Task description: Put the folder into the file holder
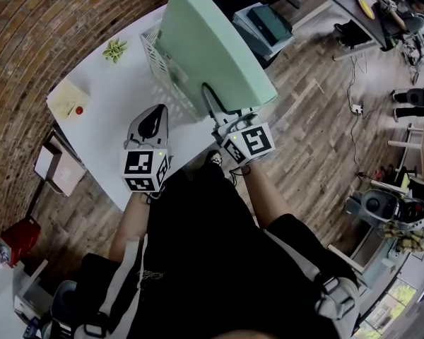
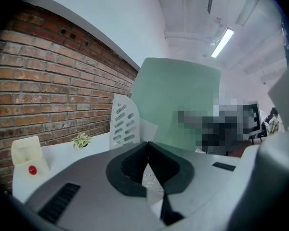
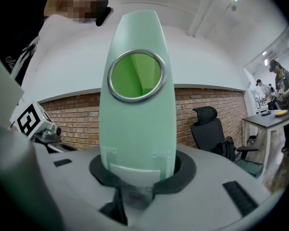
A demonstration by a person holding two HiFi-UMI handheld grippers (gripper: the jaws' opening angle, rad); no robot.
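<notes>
A pale green folder (image 1: 212, 48) stands upright over the white table (image 1: 106, 119), its lower corner clamped in my right gripper (image 1: 225, 119). In the right gripper view the folder's spine (image 3: 137, 124) with its metal ring hole fills the middle, and the right gripper (image 3: 139, 170) is shut on it. The white slotted file holder (image 1: 155, 56) stands on the table right behind the folder, partly hidden by it. My left gripper (image 1: 154, 119) rests low over the table to the left, shut with nothing in it. From the left gripper (image 2: 148, 154) I see the file holder (image 2: 124, 121) and the folder (image 2: 178, 100) ahead.
A small potted plant (image 1: 115, 49) and a pale yellow box with a red button (image 1: 67, 99) sit on the table's left part. The table's front edge runs just past both grippers. An office chair (image 3: 212, 129) and a desk with a person (image 1: 399, 9) stand to the right.
</notes>
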